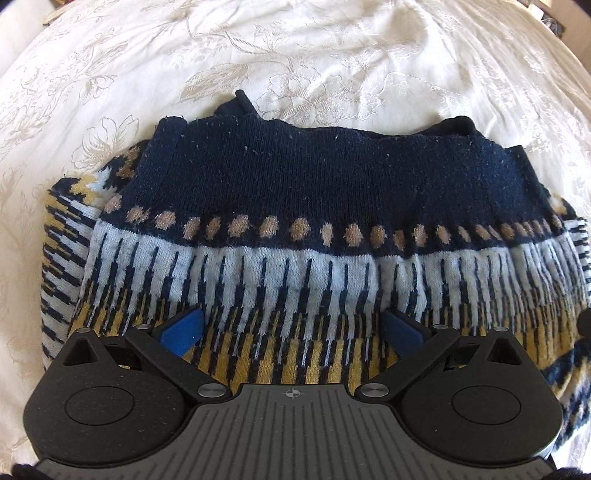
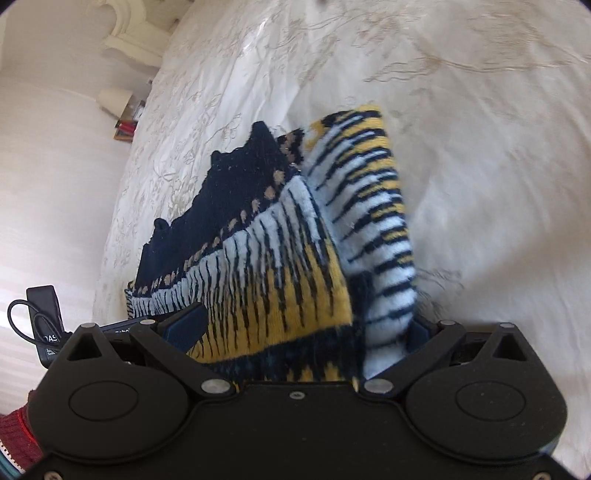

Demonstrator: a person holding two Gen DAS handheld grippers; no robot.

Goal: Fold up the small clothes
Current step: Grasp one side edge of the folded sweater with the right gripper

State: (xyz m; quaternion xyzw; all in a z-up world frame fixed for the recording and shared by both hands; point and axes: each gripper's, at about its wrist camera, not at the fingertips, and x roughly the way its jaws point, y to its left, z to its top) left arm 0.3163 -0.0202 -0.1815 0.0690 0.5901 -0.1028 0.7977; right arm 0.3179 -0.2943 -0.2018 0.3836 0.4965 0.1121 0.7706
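sweater (image 2: 295,258) blurred, jaws' tips hidden under knit

Both jaws stand wide apart: left hand-held gripper (image 1: 291,325) held level, right hand-held gripper (image 2: 303,328) likewise.

White embroidered bedspread (image 1: 332,55), cream carved headboard (image 2: 136,33); small lamp (image 2: 114,100), red books (image 2: 125,129) beneath

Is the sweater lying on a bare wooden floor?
No, the sweater lies on a white embroidered bedspread.
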